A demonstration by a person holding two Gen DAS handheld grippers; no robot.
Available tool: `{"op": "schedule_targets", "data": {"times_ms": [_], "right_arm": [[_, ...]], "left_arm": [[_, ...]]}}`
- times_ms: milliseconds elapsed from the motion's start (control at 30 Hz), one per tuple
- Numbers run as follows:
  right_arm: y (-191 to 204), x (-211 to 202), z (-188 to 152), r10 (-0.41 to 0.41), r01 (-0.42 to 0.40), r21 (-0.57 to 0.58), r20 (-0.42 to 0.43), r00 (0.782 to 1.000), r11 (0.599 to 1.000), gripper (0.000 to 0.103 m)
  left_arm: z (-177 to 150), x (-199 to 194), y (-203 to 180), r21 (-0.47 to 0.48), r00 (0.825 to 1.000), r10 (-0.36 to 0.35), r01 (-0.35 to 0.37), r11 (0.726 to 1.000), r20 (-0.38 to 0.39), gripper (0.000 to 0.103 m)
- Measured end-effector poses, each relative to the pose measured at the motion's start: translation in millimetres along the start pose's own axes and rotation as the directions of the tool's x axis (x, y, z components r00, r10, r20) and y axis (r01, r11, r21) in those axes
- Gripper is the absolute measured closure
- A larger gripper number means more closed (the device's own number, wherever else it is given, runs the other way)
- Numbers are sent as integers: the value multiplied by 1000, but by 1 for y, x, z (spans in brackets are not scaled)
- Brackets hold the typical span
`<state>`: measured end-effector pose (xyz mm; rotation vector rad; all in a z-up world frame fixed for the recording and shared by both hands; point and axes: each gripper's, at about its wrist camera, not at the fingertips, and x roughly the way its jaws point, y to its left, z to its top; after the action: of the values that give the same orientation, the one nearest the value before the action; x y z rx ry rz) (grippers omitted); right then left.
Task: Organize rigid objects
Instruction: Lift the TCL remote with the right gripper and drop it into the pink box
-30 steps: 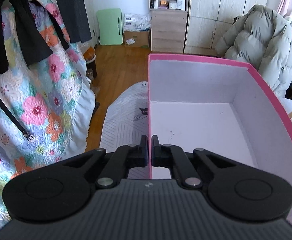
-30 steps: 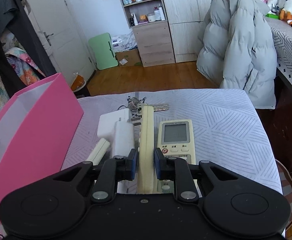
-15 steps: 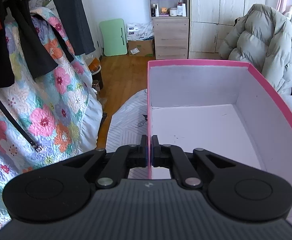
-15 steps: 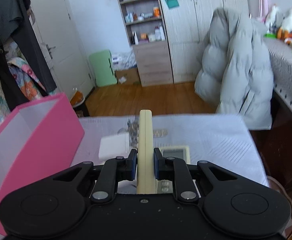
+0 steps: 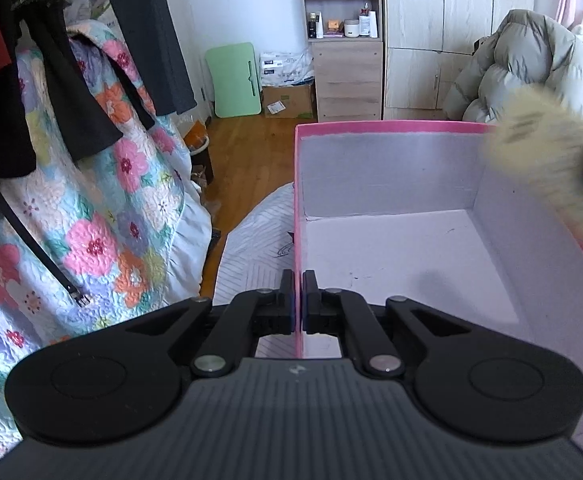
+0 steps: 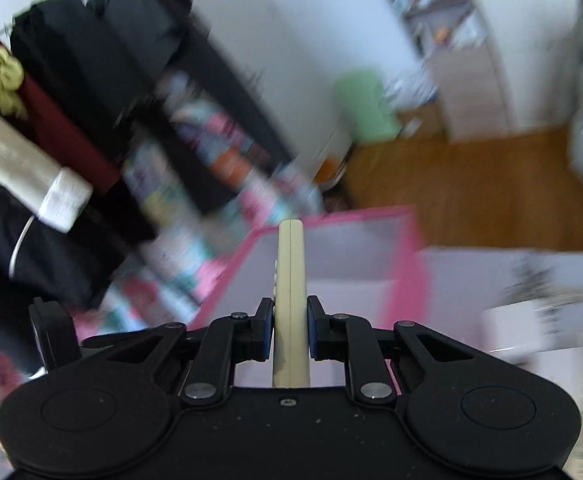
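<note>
One pink box (image 5: 391, 168) stands open on the patterned cloth (image 5: 251, 248), its pale inside bare. The left gripper (image 5: 298, 300) reaches level at the box's near left wall, jaws pressed together on that wall's rim. The right gripper (image 6: 289, 334) hangs above the box's right side, jaws pinching one cream remote (image 6: 290, 280) edge-up, its far end over the box's opening, blurred.

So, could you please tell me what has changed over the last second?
The right tool has lifted the cream remote control off the table and swung it left toward the pink box; its blurred end now shows at the box's right wall. The left tool still pinches the box's near-left wall, and the box is still empty.
</note>
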<state>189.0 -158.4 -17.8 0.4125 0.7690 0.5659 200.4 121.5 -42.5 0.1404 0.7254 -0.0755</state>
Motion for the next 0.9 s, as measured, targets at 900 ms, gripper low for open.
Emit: {"op": "schedule_targets", "data": {"times_ms": [900], "right_arm": [[-14,204,-15,26,134,378,-390,920,916,61]], "left_arm": [[-2,-3,-3,25,1000,5,-5,1000,19,100]]}}
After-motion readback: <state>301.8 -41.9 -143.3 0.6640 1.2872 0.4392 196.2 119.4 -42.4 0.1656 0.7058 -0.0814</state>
